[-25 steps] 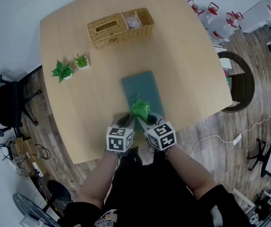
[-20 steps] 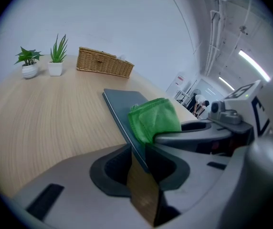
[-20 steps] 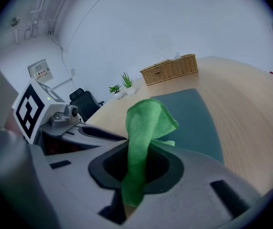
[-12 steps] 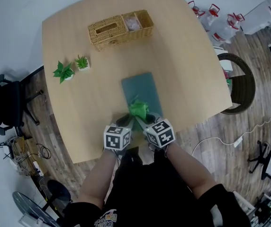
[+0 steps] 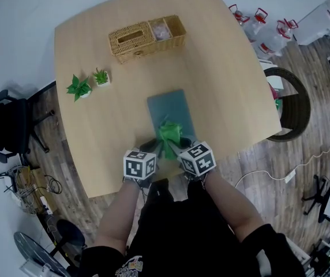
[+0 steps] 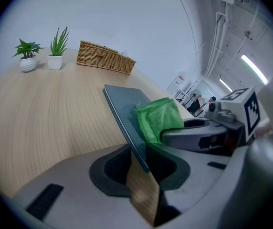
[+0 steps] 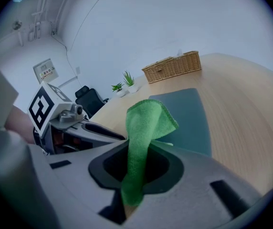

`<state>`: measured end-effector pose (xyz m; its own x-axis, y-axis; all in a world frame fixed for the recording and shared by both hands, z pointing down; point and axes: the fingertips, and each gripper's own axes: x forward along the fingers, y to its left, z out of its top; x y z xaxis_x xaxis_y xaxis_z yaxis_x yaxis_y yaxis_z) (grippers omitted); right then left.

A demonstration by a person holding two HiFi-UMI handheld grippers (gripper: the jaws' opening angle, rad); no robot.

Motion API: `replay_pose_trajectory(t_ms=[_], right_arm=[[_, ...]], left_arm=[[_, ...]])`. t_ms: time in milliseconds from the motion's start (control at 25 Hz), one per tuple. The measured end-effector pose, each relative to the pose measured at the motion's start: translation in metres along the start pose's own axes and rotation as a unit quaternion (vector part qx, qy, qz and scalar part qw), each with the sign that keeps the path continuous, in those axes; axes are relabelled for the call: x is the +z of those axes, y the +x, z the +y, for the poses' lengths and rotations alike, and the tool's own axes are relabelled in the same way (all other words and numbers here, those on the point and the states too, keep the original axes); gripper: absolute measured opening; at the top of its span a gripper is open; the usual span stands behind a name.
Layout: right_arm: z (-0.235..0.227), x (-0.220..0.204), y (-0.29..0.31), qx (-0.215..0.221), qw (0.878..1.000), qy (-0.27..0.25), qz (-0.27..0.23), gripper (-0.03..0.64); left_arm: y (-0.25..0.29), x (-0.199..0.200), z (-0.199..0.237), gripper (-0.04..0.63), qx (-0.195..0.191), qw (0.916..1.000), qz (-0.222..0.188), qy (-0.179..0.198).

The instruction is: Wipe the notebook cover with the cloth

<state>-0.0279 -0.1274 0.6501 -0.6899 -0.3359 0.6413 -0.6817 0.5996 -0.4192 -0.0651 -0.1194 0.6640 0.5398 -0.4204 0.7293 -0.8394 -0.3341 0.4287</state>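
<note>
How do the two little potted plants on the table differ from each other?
The broad-leaved plant has wide, spreading leaves; the spiky plant has narrow upright blades. The broad-leaved plant sits in a rounded white pot, the spiky plant in a square one. The spiky plant stands nearer the wicker basket than the broad-leaved plant. Both are small, green and upright, side by side on the table.

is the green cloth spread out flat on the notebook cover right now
No, the green cloth is bunched up and pinched between the jaws of the right gripper, with its free end standing up near the notebook.
</note>
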Motion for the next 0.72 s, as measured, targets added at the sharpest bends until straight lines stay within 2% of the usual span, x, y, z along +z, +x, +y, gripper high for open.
replay_pose_trajectory(t_ms=[440,720], right_arm=[[-0.046,-0.004,-0.032,-0.044,0.998,0.033,-0.015,0.064],[-0.064,-0.004,-0.044,-0.058,0.997,0.049,-0.026,0.064]], left_arm=[[-0.001,0.000,0.000,0.089,-0.004,1.0000,0.004,-0.006],[0.000,0.000,0.001,0.089,-0.008,0.9999,0.006,-0.011]])
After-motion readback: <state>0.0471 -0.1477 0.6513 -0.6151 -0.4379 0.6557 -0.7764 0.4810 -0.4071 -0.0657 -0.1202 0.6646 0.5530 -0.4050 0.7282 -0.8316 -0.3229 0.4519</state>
